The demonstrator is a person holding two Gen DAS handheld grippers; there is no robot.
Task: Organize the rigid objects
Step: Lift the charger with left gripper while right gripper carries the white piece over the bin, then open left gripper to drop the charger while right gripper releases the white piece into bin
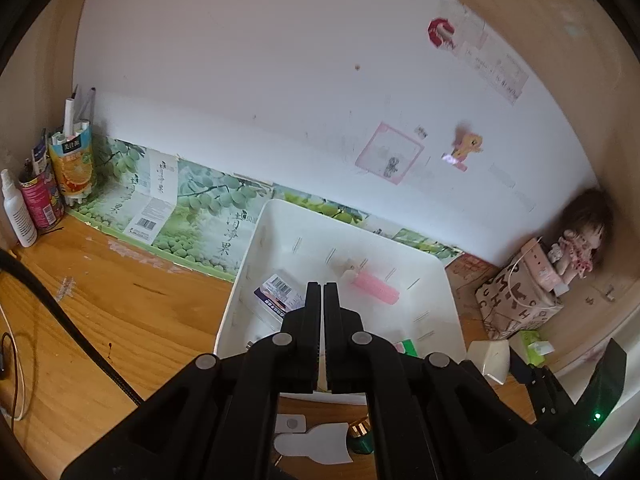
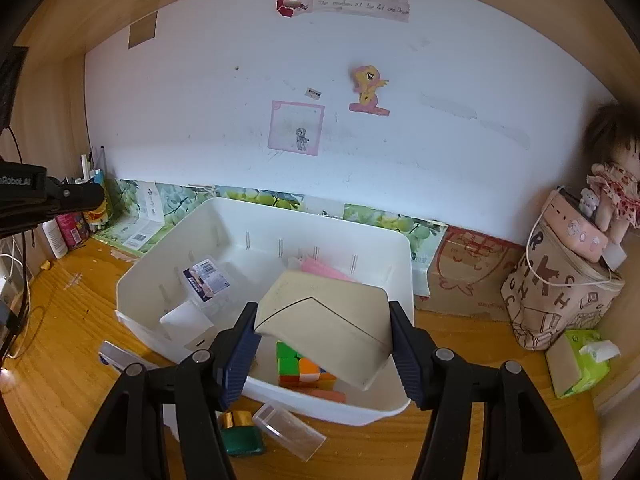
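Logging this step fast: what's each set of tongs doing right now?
Left tongs: closed, holding nothing.
Right tongs: closed on a cream box, above the white bin.

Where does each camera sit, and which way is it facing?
Left wrist: on the left gripper, shut and empty, looking down over the white bin toward the wall.
Right wrist: on the right gripper, which clamps a cream box over the bin; the left gripper shows at the left edge.
Shared: bin, pink bottle, barcoded pack, pony sticker, doll.
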